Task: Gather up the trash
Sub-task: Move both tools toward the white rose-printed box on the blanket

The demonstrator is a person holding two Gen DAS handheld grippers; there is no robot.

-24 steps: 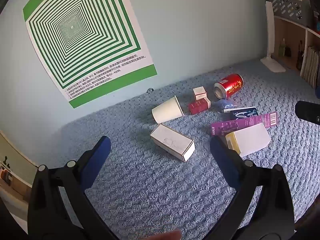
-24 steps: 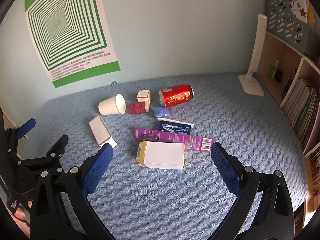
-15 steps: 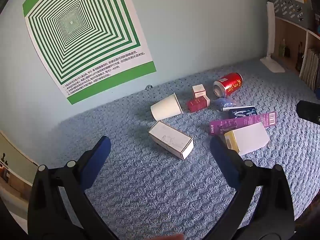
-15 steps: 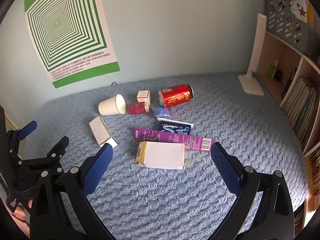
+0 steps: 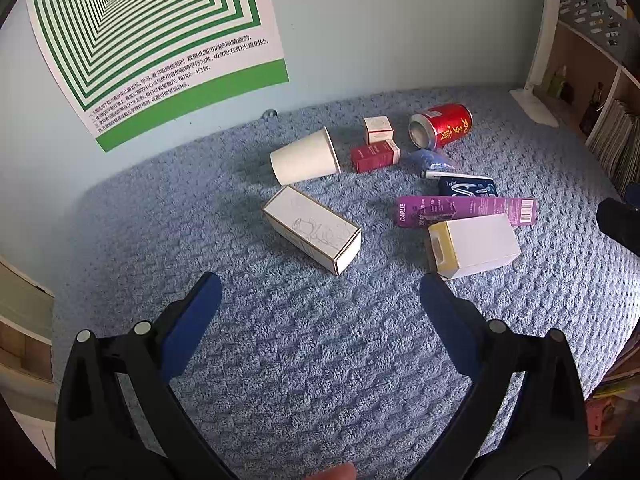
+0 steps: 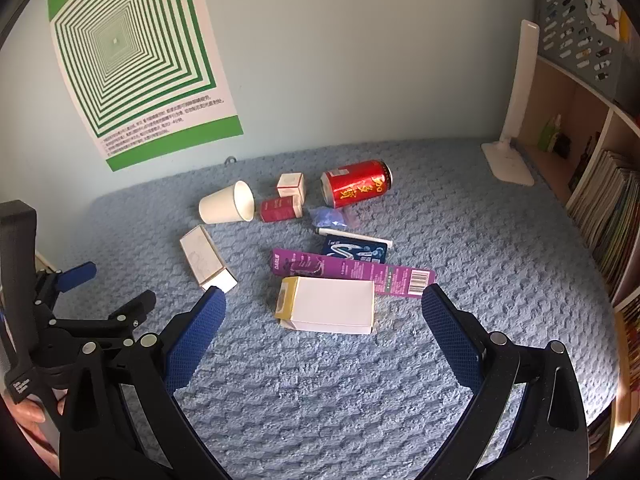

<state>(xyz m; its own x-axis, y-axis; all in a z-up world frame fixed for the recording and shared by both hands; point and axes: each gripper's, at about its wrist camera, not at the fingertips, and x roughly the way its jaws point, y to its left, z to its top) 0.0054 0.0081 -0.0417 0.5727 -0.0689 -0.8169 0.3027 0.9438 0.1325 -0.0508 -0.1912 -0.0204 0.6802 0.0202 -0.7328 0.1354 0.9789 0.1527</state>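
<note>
Trash lies on a blue textured cloth (image 5: 320,360): a white paper cup (image 5: 306,156) on its side, a long white carton (image 5: 312,234), a white box with a yellow end (image 5: 474,244), a purple Darlie box (image 5: 464,210), a red can (image 5: 442,126), a small red box (image 5: 374,156), a small white box (image 5: 378,129) and a dark blue packet (image 5: 466,188). My left gripper (image 5: 320,292) is open and empty, just short of the long white carton. My right gripper (image 6: 322,300) is open and empty, with the yellow-ended box (image 6: 328,310) between its fingers' line.
A white desk lamp (image 6: 514,120) stands at the back right by wooden shelves (image 6: 600,184) with books. A green-striped poster (image 6: 132,60) hangs on the wall behind. The left gripper's body (image 6: 60,320) shows at the right wrist view's left edge.
The left gripper has moved forward and tilted down toward the long white carton, which now sits larger and nearer. The right gripper has hardly moved. No object has shifted.
</note>
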